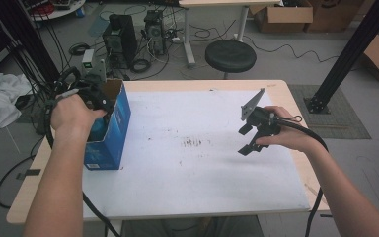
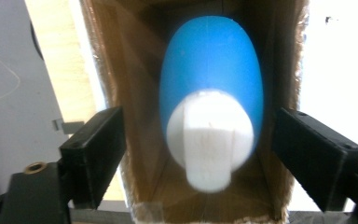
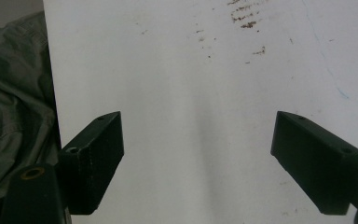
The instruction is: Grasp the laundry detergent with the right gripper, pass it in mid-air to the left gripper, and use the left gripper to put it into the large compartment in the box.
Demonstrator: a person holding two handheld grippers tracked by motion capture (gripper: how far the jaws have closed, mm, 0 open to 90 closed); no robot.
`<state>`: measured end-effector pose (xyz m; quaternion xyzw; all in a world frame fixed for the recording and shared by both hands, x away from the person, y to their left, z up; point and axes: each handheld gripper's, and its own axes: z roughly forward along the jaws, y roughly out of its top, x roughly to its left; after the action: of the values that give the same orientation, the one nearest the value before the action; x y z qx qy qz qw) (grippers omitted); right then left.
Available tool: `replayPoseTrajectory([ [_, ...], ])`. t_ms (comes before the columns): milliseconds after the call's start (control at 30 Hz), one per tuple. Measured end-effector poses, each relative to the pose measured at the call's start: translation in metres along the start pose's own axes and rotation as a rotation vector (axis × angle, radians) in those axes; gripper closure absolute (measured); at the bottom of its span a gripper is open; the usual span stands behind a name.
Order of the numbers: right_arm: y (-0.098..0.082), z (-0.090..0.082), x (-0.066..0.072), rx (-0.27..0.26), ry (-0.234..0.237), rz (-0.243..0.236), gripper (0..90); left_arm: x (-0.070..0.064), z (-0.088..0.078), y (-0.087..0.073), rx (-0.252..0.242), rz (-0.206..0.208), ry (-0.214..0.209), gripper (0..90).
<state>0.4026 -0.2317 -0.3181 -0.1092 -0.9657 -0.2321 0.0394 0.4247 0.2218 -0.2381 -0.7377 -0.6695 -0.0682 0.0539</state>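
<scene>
A white sheet, flat and speckled with brown smudges, covers the wooden table beneath both grippers. The blue cardboard box stands upright with its top open, directly under the left gripper; its inner walls are raw brown card with frayed edges. Inside it, between and just beyond the left gripper's black jaws, lies a smooth blue egg-shaped bottle with a round white cap facing the camera. Those jaws stand apart, touching neither bottle nor cap. The right gripper hangs above bare sheet, its blocky jaws spread wide with nothing between them.
</scene>
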Motion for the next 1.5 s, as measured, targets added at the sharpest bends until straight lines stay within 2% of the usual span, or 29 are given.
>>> replayPoseTrajectory([
  [100,-0.001,-0.001,0.0,0.0,0.0,0.0,17.2,-0.001,-0.009,-0.002,-0.015,0.01,-0.001,16.1],
  [200,-0.003,-0.003,0.0,-0.001,-0.003,0.003,17.2,-0.006,-0.02,-0.003,-0.031,0.049,-0.004,15.4],
  [333,-0.004,-0.005,-0.002,-0.004,-0.005,0.01,16.9,-0.02,-0.035,-0.005,-0.067,0.11,-0.008,13.6],
  [400,-0.005,-0.005,-0.002,-0.004,-0.006,0.015,16.8,-0.028,-0.039,-0.005,-0.082,0.141,-0.006,13.3],
  [500,-0.005,-0.005,-0.003,0.0,-0.005,0.019,16.7,-0.043,-0.047,-0.005,-0.114,0.197,-0.033,12.8],
  [633,-0.006,-0.007,-0.003,0.005,-0.008,0.028,16.6,-0.069,-0.053,-0.005,-0.142,0.305,-0.075,11.4],
  [667,-0.006,-0.008,-0.003,0.006,-0.009,0.028,16.5,-0.076,-0.053,-0.005,-0.15,0.327,-0.074,10.5],
  [833,-0.006,-0.01,-0.003,0.007,-0.015,0.034,16.2,-0.11,-0.056,-0.006,-0.194,0.448,-0.08,8.2],
  [967,-0.008,-0.011,-0.004,0.013,-0.017,0.042,16.2,-0.131,-0.055,-0.007,-0.217,0.522,-0.092,3.9],
  [1067,-0.009,-0.011,-0.006,0.01,-0.02,0.054,16.2,-0.148,-0.054,-0.008,-0.232,0.59,-0.077,2.2],
  [1133,-0.009,-0.012,-0.008,0.005,-0.023,0.06,16.2,-0.159,-0.051,-0.009,-0.251,0.628,-0.089,1.9],
  [1300,-0.009,-0.014,-0.008,0.007,-0.027,0.067,16.2,-0.18,-0.041,-0.009,-0.273,0.706,-0.109,0.1],
  [1500,-0.009,-0.018,-0.009,0.009,-0.033,0.073,16.2,-0.193,-0.028,-0.011,-0.299,0.777,-0.144,0.1],
])
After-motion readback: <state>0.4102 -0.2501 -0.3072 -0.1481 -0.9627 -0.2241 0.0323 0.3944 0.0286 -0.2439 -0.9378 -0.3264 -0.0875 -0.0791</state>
